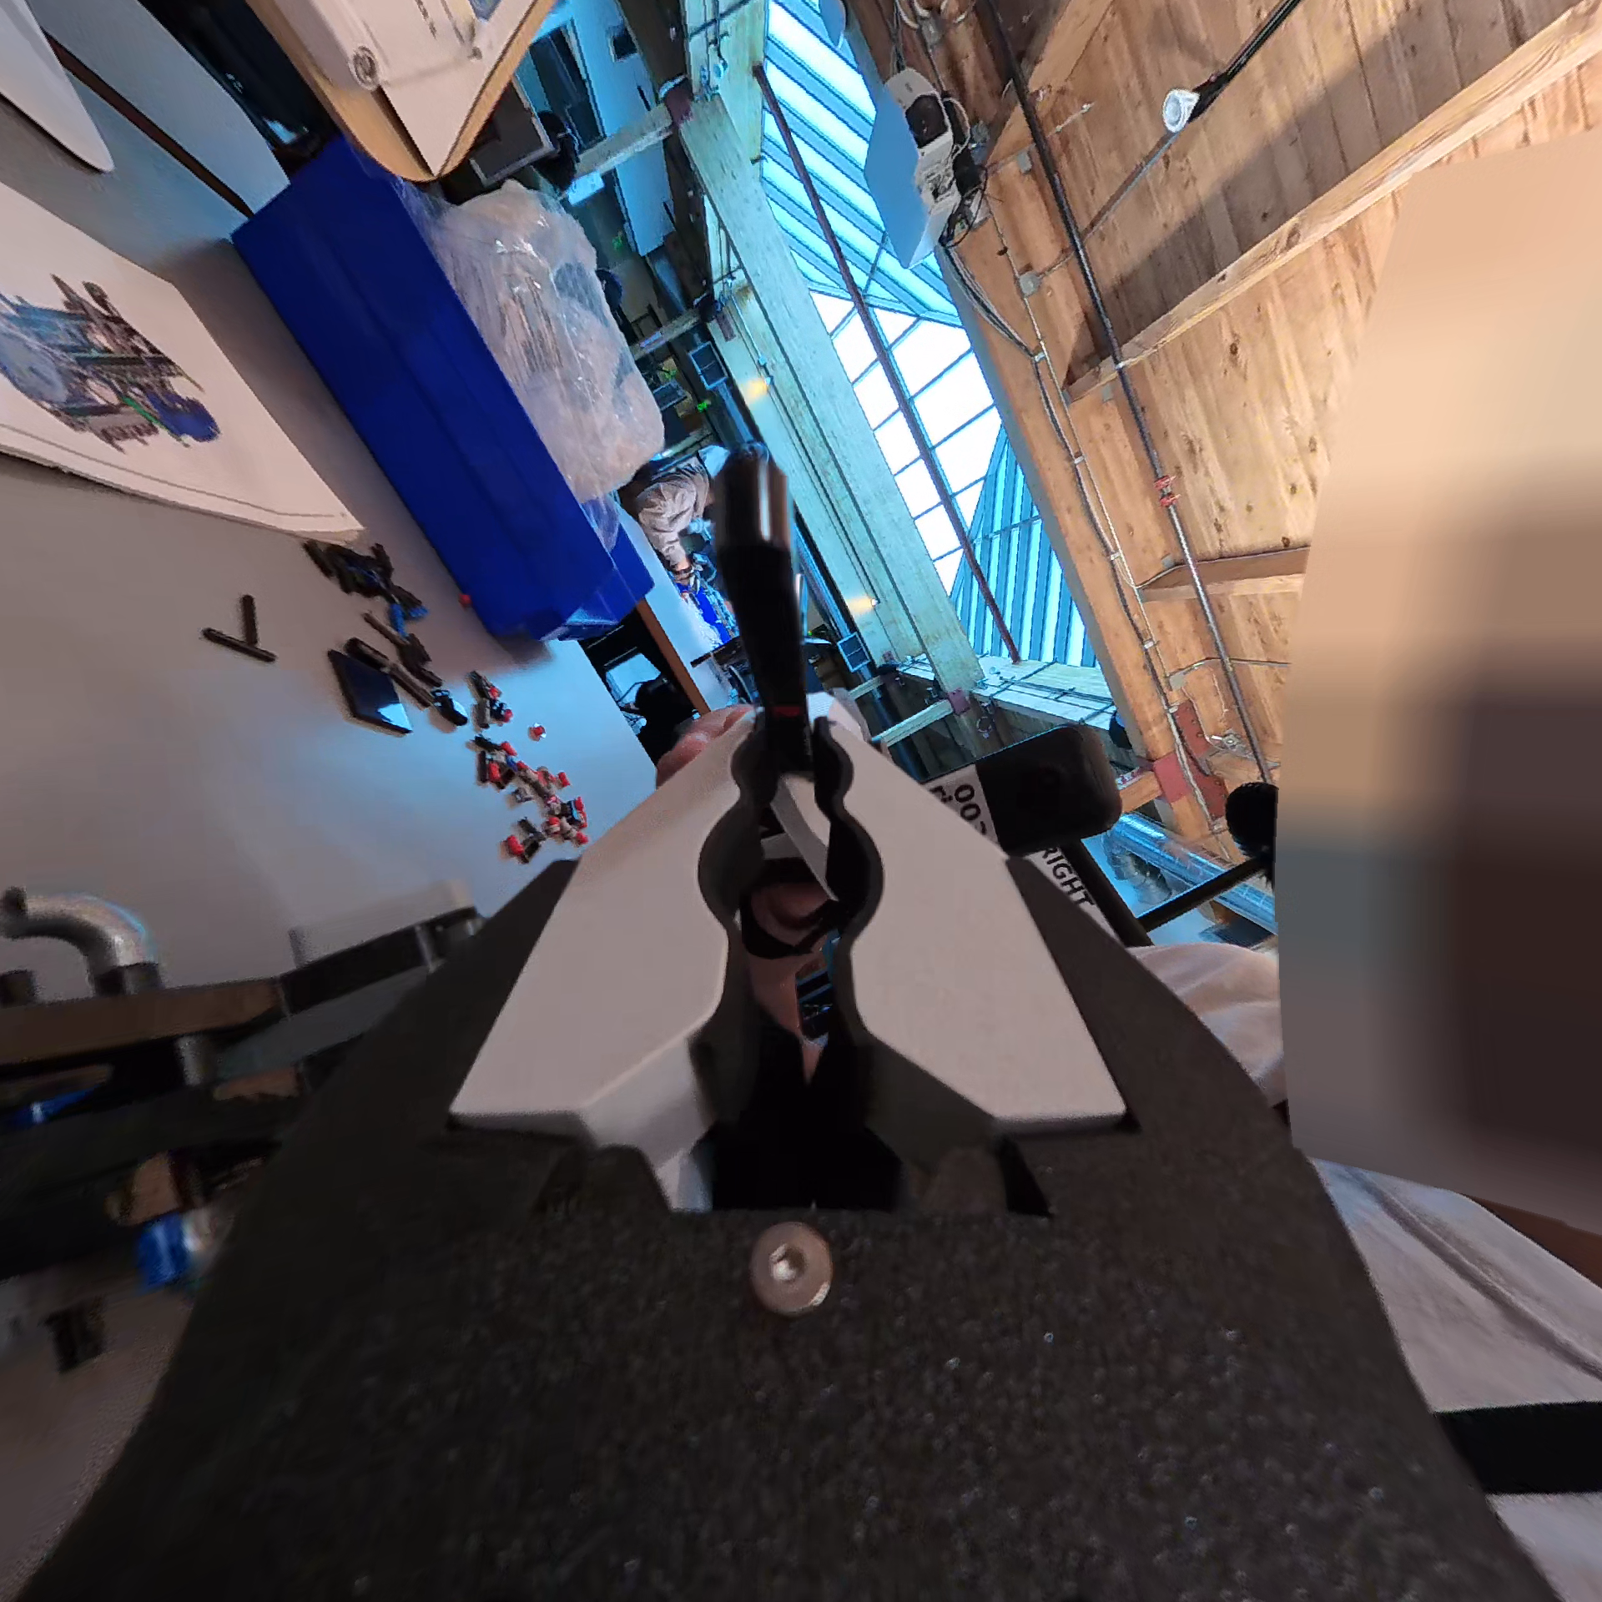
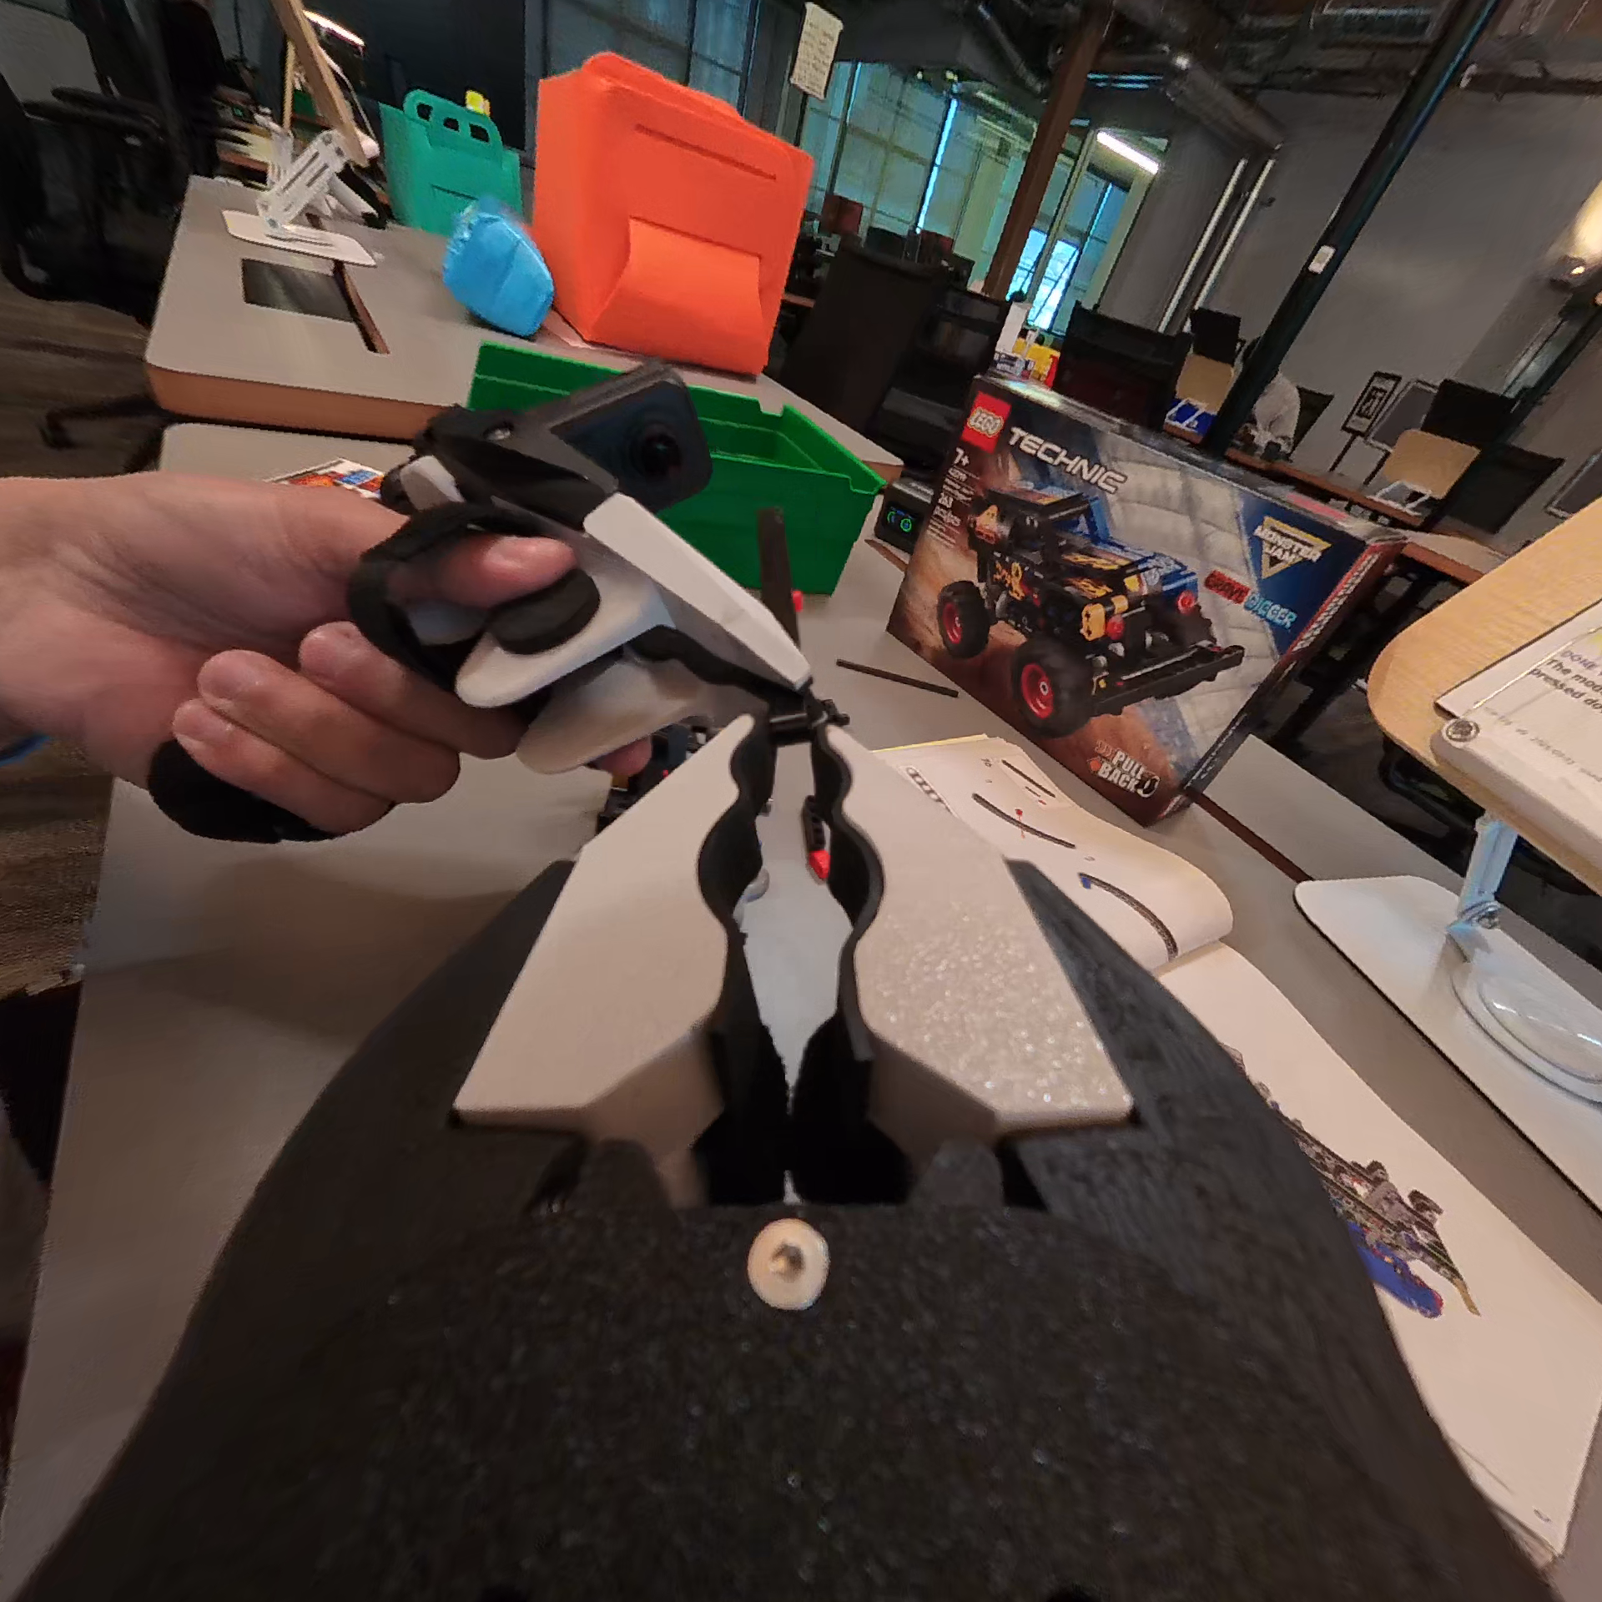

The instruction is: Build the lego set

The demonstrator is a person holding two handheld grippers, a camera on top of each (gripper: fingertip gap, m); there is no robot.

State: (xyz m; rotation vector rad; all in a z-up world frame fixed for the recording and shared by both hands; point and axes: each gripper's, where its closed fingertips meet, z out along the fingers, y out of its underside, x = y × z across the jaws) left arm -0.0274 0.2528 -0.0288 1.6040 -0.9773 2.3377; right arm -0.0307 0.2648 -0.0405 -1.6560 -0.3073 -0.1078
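Left tool (image 1: 784,737) clenched on black lego beam (image 1: 758,589), right tool (image 2: 793,737) clenched on small black lego piece (image 2: 802,724), both above the table (image 2: 260,936).

- My left gripper (image 2: 802,706) crowded my right gripper's (image 2: 793,737) tips, leaving no gap.
- The printed cardboard set box (image 2: 1127,589) and green plastic bin (image 2: 763,485) blocked ahead.
- Bare grey tabletop (image 2: 260,910) lay free leftward.

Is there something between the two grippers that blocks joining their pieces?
Nothing visible does. The left gripper holds a black beam, the right gripper a small black piece; the tips nearly meet above the table.
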